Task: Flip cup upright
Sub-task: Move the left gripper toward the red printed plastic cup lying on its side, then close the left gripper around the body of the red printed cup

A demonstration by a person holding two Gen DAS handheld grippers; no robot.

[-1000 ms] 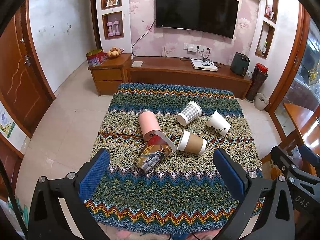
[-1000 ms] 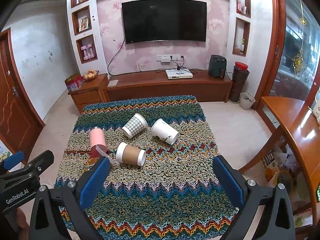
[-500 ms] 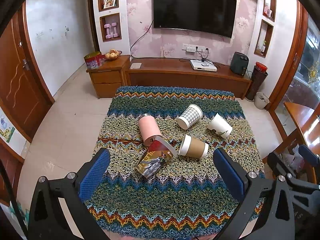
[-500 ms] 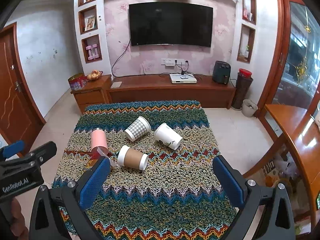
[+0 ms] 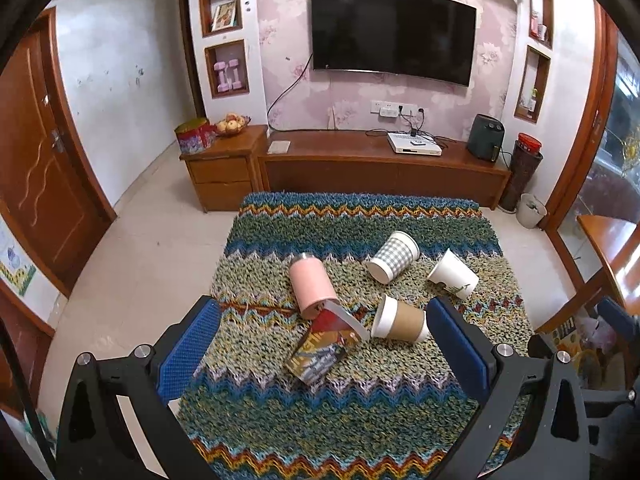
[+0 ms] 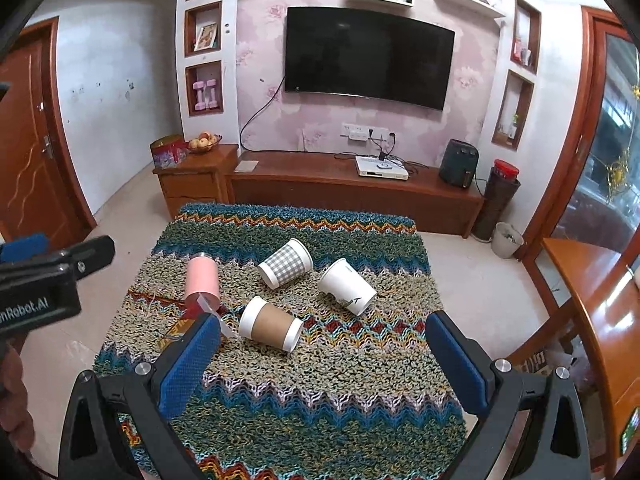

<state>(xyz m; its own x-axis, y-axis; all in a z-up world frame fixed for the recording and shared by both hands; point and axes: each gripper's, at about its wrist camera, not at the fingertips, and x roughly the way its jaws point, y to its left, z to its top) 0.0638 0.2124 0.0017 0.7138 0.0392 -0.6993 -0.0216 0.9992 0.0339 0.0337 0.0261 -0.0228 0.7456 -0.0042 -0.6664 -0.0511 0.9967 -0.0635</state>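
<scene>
Brown cup point(image 5: 401, 323) lies on its side just ahead of the left gripper point(image 5: 324, 354). Both the left gripper and the right gripper point(image 6: 322, 364) are wide apart and hold nothing.

Lower half of both frames: bare knitted surface point(image 6: 320, 400), open room for my fingers. Mid-frame is crowded: brown cup point(image 6: 271, 324), checked cup point(image 6: 285, 263), white cup point(image 6: 347, 286), all on their sides, small gaps between. Left of centre, pink tumbler point(image 5: 313, 286) touches propped book point(image 5: 326, 346), blocking that side. Book sits just beside brown cup.
</scene>
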